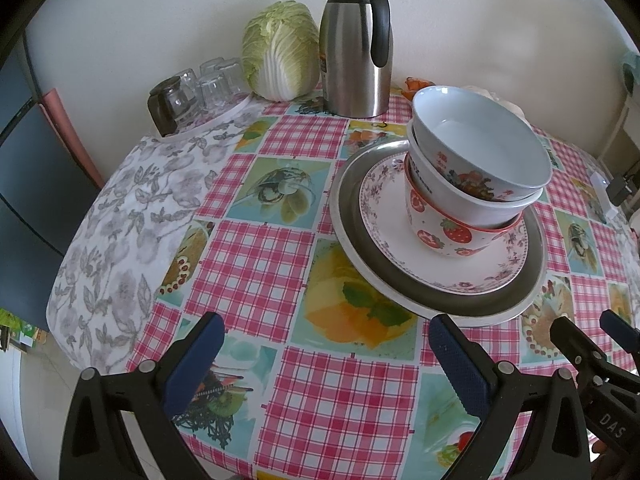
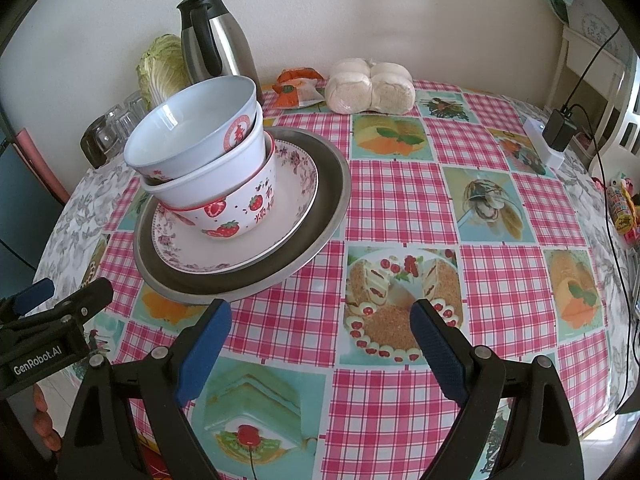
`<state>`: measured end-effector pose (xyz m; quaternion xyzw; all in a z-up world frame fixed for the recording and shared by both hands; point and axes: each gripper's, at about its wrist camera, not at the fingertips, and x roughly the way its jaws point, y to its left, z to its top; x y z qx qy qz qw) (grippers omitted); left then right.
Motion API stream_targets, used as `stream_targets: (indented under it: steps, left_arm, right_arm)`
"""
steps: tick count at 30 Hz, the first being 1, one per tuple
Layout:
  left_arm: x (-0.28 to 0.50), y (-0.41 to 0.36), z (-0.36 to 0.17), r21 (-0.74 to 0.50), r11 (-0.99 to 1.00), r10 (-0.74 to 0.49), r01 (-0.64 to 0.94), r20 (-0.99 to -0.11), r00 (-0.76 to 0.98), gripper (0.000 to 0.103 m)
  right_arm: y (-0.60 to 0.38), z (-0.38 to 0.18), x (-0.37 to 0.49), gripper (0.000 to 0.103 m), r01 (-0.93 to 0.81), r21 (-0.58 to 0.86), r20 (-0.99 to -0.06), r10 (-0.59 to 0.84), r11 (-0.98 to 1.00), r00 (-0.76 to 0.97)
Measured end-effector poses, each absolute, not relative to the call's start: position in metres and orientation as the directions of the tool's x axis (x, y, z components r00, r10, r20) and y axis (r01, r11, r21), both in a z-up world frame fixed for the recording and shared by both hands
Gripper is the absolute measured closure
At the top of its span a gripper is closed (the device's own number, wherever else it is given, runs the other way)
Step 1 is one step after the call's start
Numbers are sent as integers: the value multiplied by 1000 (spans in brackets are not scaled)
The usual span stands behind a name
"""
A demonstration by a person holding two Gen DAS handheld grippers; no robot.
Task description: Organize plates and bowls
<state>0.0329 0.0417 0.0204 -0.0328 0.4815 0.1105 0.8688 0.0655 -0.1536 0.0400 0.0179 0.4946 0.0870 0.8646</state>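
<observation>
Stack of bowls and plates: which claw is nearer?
Roughly equal, left perhaps slightly. Left claw, open, sits below-left of the stack; right claw, open, sits below-right of it.

- Three bowls [image 1: 480,168], nested in one leaning stack: a strawberry-print bowl [image 2: 236,208] lowest, a plain white one in the middle, a pale blue-lined one on top.
- Two plates beneath them: one floral plate [image 1: 384,216] on one wide metal plate [image 2: 320,200].
- One steel thermos jug [image 1: 356,40], far side of the counter [image 2: 400,208].
- One napa cabbage [image 1: 280,56] left of the jug.
- A cluster of upturned drinking glasses [image 1: 200,88], far left; exact number unclear.
- One bag of buns [image 2: 370,86], far right.
- Two grippers, left gripper [image 1: 326,354] and right gripper [image 2: 320,344], near edge.
</observation>
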Motion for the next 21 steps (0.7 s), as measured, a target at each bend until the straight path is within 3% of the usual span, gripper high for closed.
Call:
stream_targets:
  steps: [21]
  left_arm:
    - [33, 43, 23, 41, 972, 158, -231, -841, 517, 0]
  right_arm:
    - [-153, 39, 66, 12, -135, 114, -855, 166, 984, 492]
